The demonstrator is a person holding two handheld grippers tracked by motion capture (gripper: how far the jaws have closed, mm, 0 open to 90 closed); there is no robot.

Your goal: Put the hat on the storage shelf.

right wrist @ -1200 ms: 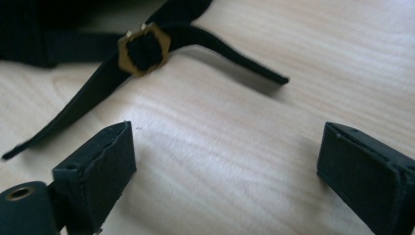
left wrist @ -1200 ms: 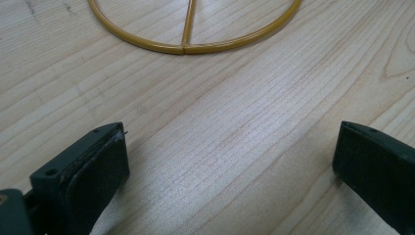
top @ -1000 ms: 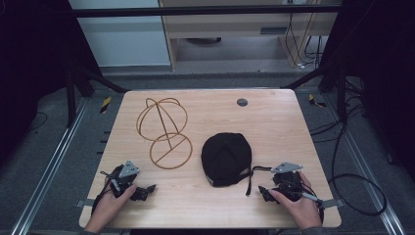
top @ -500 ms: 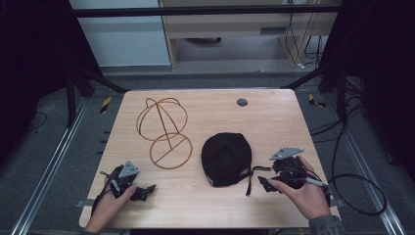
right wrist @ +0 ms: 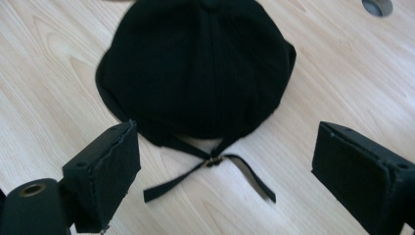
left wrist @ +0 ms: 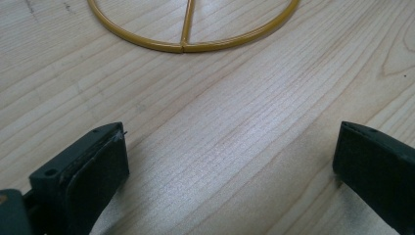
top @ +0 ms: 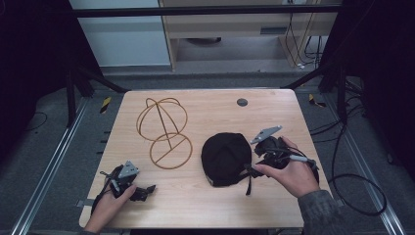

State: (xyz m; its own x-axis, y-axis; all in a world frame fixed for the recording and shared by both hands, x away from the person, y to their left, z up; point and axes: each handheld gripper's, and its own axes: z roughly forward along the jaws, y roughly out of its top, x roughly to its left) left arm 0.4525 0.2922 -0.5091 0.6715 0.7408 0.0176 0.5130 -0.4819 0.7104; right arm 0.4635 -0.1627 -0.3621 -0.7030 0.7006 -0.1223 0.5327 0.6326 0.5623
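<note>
A black cap (top: 226,157) lies crown up on the wooden table (top: 205,215), right of centre. Its thin adjustment strap (right wrist: 213,160) with a small buckle trails toward me. My right gripper (top: 255,161) hovers at the cap's right side, open; in the right gripper view its jaws (right wrist: 225,171) stand wide on either side of the strap. A gold wire hat stand (top: 164,132) with a round base ring (left wrist: 186,46) stands left of the cap. My left gripper (top: 145,189) rests open on the table near the front left corner, a short way in front of the ring.
A small round grey grommet (top: 242,102) sits in the table near its far edge. Black frame bars and metal rails flank the table. Cables trail on the floor at the right.
My right gripper has lifted from the front right of the table and moved forward, closer to the cap's right side. The left gripper has stayed put.
</note>
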